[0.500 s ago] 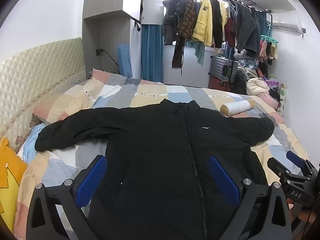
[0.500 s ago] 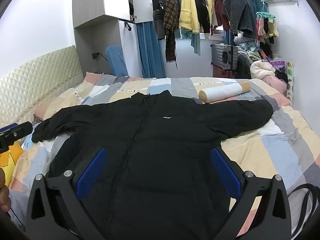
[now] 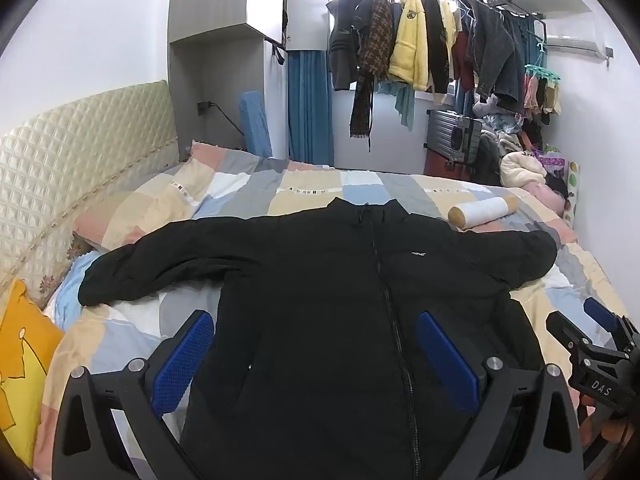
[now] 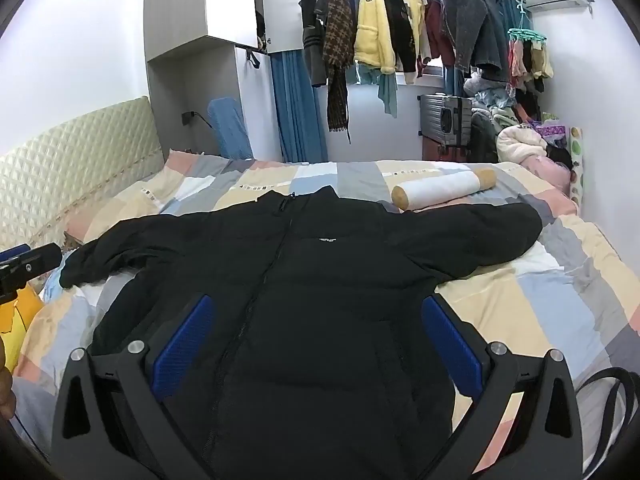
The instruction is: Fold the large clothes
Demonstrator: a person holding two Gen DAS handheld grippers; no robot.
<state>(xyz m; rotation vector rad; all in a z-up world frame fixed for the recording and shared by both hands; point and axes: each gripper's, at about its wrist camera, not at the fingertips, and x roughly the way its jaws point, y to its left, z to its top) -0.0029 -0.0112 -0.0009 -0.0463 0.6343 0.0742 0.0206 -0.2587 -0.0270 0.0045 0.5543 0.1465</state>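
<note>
Jacket [image 3: 340, 300] looks puffy, soft and bulky on the bed [image 3: 256, 196], so we'd pinch a sleeve cuff [image 3: 96, 288]; both jaws are spread, empty.

Hem: black zip-up padded jacket [image 3: 340, 300] runs behind the claw frame, cut off below.
Chest logo: white, too small to read.

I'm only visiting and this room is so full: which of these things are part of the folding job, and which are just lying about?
Part of the job:
black jacket, spread flat on the bed
left gripper, fingers apart
right gripper, fingers apart

Just lying about:
white roll
hanging clothes
suitcase
orange cushion
</note>
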